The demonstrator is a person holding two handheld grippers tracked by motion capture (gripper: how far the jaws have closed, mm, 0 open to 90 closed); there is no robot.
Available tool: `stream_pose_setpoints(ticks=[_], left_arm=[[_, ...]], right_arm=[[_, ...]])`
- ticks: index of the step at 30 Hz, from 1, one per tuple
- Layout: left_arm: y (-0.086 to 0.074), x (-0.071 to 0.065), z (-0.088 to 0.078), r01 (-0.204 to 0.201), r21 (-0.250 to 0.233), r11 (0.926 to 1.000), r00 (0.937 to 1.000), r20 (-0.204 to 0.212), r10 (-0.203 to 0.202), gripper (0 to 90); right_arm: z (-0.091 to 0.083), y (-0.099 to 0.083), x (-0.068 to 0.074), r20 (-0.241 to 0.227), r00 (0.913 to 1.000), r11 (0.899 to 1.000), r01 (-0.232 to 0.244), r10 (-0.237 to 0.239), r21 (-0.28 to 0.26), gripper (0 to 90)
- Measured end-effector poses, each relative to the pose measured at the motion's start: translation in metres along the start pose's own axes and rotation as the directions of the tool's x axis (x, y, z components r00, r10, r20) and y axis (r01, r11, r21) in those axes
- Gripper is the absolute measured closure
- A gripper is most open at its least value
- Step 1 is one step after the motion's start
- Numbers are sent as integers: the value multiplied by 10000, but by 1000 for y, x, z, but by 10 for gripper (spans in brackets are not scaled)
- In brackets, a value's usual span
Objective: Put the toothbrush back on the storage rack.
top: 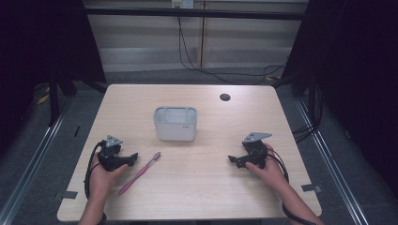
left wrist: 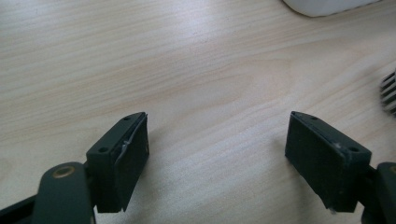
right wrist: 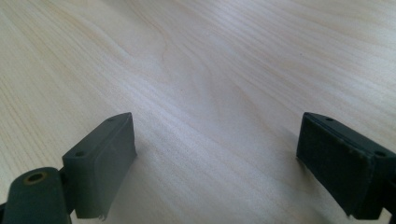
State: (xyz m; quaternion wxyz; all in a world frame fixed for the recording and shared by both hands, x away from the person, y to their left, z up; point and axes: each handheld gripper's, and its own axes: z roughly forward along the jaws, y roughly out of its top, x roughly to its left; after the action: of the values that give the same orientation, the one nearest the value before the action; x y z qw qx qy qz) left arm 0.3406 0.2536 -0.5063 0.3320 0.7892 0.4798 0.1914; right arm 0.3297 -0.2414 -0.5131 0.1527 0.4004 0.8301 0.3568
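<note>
Left claw (top: 133,158) beside toothbrush (top: 139,173) — head toward bin (top: 175,123).

Two black claws (top: 133,157) (top: 231,160) with grey three-cornered top plates, screw-holed jaws, trailing black cables

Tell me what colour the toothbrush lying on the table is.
Pink. The toothbrush shows best in the high view, beside the left gripper.
</note>
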Motion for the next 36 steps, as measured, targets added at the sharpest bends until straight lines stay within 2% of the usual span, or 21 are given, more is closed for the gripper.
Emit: stream_pose_setpoints(ticks=[8,9,12,15,20,21,26,28,32,36], left_arm=[[5,1,-2,-58,515,9987,10000,18,57,230],[6,1,-4,-57,738,9973,10000,58,53,237],[7,1,-7,19,1013,9949,9997,227,-42,240],[10,1,-11,-171,1339,9908,9994,334,127,241],[17,-1,-19,-345,1554,9872,9986,444,279,256],[20,-1,-22,-410,1666,9852,9978,574,319,257],[25,-4,-25,-441,1837,9820,9965,776,302,267],[27,-4,-25,-552,2127,9756,9954,887,369,271],[30,-6,-26,-655,2309,9708,9944,963,442,281],[35,-10,-27,-909,2571,9621,9912,1172,623,292]], right_arm=[[0,0,0,-4,10000,10000,2,-2,-1,111],[0,0,0,-7,10000,10000,-2,2,1,111],[0,0,0,-5,10000,10000,-3,3,0,111],[0,0,0,-4,10000,10000,2,-2,-1,111],[0,0,0,-5,10000,10000,1,-1,-1,111],[0,0,0,-3,10000,10000,3,-3,-1,111],[0,0,0,-4,10000,10000,3,-3,-1,111],[0,0,0,-3,10000,10000,6,-6,1,111],[0,0,0,-5,10000,10000,6,-6,0,111],[0,0,0,-5,10000,10000,4,-4,0,111]])
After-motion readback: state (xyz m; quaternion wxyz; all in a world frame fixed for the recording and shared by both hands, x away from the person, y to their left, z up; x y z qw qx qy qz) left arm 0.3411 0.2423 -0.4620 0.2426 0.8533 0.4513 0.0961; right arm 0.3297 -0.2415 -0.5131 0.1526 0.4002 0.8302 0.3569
